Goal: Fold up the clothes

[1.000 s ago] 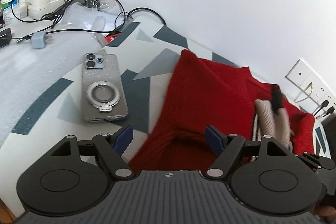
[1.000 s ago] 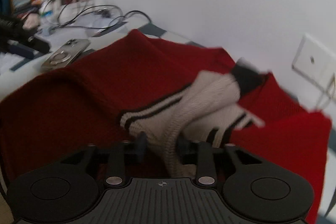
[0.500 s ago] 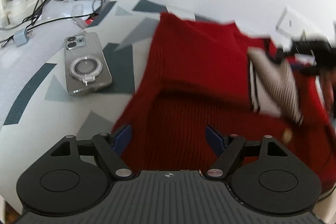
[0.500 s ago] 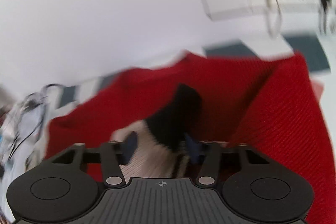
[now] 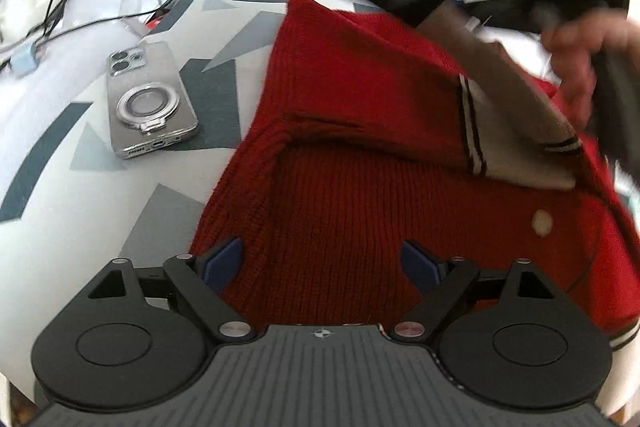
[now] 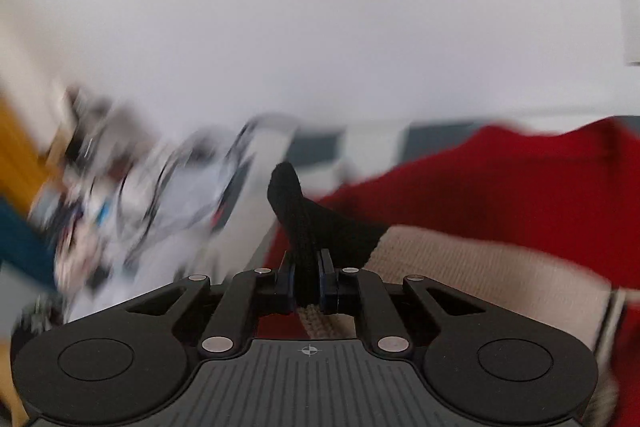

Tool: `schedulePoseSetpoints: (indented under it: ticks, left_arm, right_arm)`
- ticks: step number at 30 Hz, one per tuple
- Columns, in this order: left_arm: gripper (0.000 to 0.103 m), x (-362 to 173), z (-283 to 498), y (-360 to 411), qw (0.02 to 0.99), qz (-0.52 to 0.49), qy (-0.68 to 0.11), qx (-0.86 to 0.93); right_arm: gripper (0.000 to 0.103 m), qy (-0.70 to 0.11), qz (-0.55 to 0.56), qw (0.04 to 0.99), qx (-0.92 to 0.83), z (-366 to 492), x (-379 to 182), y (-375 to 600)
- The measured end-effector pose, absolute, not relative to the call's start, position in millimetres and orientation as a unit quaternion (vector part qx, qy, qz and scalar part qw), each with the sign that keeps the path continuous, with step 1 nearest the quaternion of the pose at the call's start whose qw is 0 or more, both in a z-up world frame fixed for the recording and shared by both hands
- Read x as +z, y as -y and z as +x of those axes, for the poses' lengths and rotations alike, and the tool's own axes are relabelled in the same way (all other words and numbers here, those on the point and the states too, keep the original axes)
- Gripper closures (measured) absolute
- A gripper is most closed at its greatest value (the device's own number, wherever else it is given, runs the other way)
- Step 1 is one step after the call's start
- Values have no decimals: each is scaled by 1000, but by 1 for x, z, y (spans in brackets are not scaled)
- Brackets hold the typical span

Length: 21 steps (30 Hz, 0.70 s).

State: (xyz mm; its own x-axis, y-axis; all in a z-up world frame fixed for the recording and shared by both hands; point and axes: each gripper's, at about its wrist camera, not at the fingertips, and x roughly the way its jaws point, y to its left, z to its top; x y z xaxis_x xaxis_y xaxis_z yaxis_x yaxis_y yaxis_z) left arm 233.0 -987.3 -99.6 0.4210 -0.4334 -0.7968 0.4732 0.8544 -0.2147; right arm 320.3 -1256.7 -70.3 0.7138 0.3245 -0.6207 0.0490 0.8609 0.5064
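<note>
The right gripper (image 6: 307, 285) was clamped on the black cuff (image 6: 308, 215) of the beige sleeve (image 5: 516, 115), which a second earlier lay bunched ahead of its jaws and had since been lifted taut over the red cardigan (image 5: 360, 155). The left gripper (image 5: 322, 261), jaws apart, straddled the cardigan's near edge. The sleeve was likely being folded across.

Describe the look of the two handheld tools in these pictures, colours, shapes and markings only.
Both are matte black. The left tool has two round discs at its base, angled linkage arms with silver pivot pins, a ribbed grey central body bearing a small crosshair mark, and dark blue finger pads. The right tool has the same build: black discs, silver pins, ribbed body, crosshair mark, blue pads. No cables show on either.
</note>
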Motion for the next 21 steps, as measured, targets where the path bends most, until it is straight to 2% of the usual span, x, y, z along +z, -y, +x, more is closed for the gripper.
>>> schedulePoseSetpoints:
  ticks: [2,4,6,9,12,21]
  left_arm:
    - [15,-97,237,980,841,-4,-470,-268]
    - [15,-96,241,973,838,-25,-474,-269]
    - [15,-93,246,967,835,-45,-478,-269]
    - [15,-88,264,971,835,-59,-475,-271]
    - [15,-81,285,985,841,-61,-464,-271]
    - [16,-73,339,1036,844,-56,-462,-269]
  right_arm:
    - [90,-409,225,878,106,322,-86,1231]
    - [83,-429,220,868,119,314,-95,1219]
    - [70,-439,224,861,127,302,-99,1214]
    - [59,-428,234,864,122,283,-89,1224]
    - [55,-386,256,881,89,257,-66,1263]
    - [54,-332,301,883,-141,124,-58,1398]
